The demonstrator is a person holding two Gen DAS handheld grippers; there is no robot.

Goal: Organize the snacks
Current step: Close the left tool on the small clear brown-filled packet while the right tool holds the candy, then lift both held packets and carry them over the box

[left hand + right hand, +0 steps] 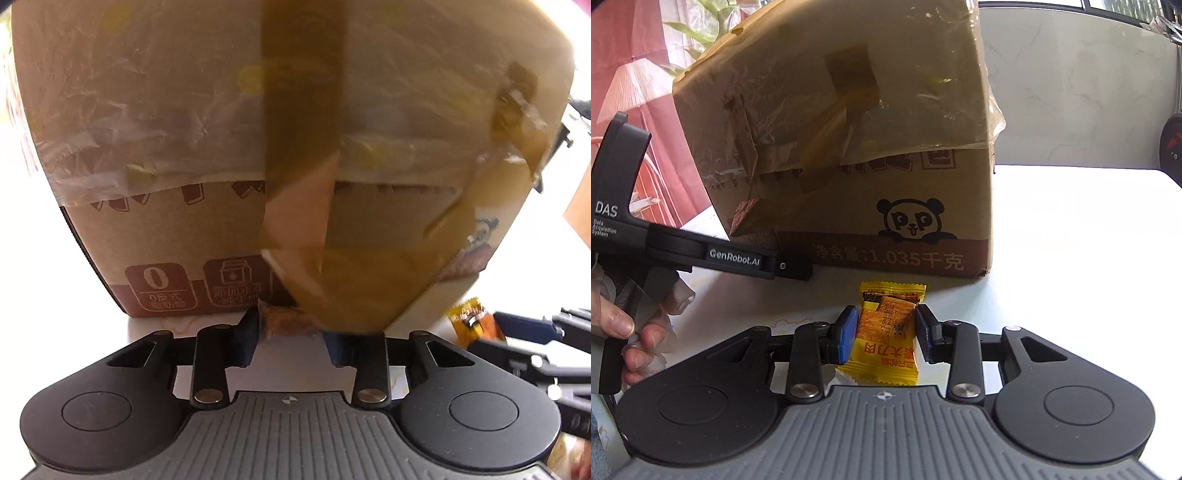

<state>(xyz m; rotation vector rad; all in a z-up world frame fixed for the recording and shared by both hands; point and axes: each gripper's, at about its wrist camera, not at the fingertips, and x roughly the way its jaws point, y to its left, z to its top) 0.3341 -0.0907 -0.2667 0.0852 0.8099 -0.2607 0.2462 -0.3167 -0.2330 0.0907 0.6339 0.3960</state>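
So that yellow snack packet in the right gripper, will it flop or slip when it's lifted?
The yellow snack packet is a small sealed pouch, so probably light. Its loose end beyond the right gripper will likely droop a little. The film looks glossy, so it may slip, though the blue pads pinch its thicker middle.

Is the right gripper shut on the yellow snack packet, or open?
Shut on it. Both blue pads of the right gripper press the sides of the yellow packet, in front of the box.
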